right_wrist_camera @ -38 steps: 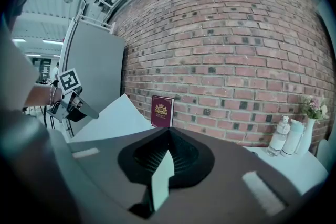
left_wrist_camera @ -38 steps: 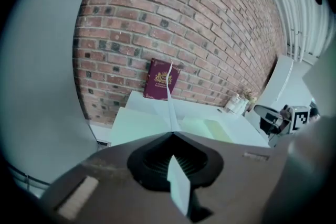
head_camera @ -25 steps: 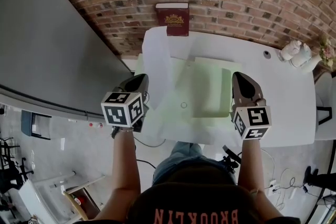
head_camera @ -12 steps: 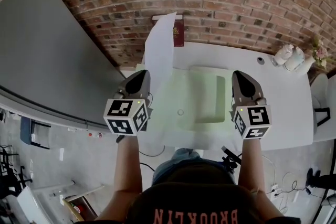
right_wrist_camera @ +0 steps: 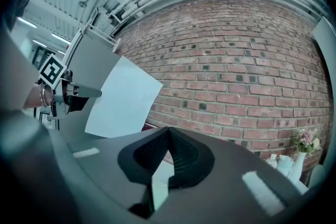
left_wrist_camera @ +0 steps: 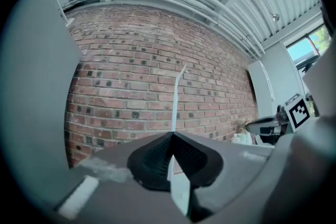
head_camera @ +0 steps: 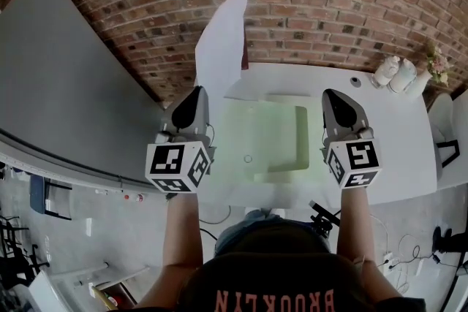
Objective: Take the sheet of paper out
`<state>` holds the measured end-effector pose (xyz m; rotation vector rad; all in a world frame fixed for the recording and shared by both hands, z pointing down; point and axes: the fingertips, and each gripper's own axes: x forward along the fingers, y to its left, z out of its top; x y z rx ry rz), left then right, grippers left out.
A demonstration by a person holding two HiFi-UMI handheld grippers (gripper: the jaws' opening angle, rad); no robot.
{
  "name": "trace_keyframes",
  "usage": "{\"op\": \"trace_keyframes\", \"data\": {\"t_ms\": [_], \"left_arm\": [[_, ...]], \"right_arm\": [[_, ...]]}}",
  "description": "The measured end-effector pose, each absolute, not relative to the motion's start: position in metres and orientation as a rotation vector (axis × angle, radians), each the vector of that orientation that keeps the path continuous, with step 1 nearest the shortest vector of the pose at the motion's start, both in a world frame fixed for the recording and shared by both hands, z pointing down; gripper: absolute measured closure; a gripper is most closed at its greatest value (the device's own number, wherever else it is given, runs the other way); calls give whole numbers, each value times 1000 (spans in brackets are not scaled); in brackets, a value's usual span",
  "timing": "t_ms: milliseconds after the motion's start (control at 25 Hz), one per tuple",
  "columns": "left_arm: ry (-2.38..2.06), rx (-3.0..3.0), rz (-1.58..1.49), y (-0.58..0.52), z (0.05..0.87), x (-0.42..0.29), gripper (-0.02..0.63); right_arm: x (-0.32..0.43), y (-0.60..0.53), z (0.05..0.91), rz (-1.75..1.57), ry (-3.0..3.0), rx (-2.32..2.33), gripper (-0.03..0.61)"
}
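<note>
A white sheet of paper [head_camera: 223, 40] stands up in front of the brick wall, its lower edge pinched in my left gripper [head_camera: 196, 93], which is shut on it. The left gripper view catches the sheet edge-on [left_wrist_camera: 175, 102], running up from the closed jaws of the left gripper [left_wrist_camera: 172, 135]. A translucent green folder [head_camera: 274, 131] hangs above the table between both hands. My right gripper [head_camera: 333, 97] is shut on its right edge. In the right gripper view a thin pale strip sits between the closed jaws of the right gripper [right_wrist_camera: 169, 131], and the sheet [right_wrist_camera: 123, 97] shows at left.
The white table [head_camera: 380, 135] lies below the folder, against a brick wall [head_camera: 329, 4]. White figurines [head_camera: 395, 73] and small flowers [head_camera: 436, 61] stand at its far right. A dark red book [head_camera: 245, 58] peeks out behind the sheet. A grey panel [head_camera: 66, 84] fills the left.
Both grippers have risen. The left one has carried the white sheet up and away from the green folder, so it now stands against the wall and covers most of the book.
</note>
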<state>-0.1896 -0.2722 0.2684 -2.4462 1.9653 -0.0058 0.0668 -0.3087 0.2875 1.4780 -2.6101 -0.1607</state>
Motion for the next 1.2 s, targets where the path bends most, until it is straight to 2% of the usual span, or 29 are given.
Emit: {"op": "trace_keyframes", "data": {"t_ms": [480,1200], "left_arm": [[1944,-2360,124,-274,235,-185,614],[1936,-2339,163,-278,227,-191,614]], "right_arm": [[90,-308,244,-218,-2632,1597,578],[94,-306,239,-225,-2615,1658,580]]}}
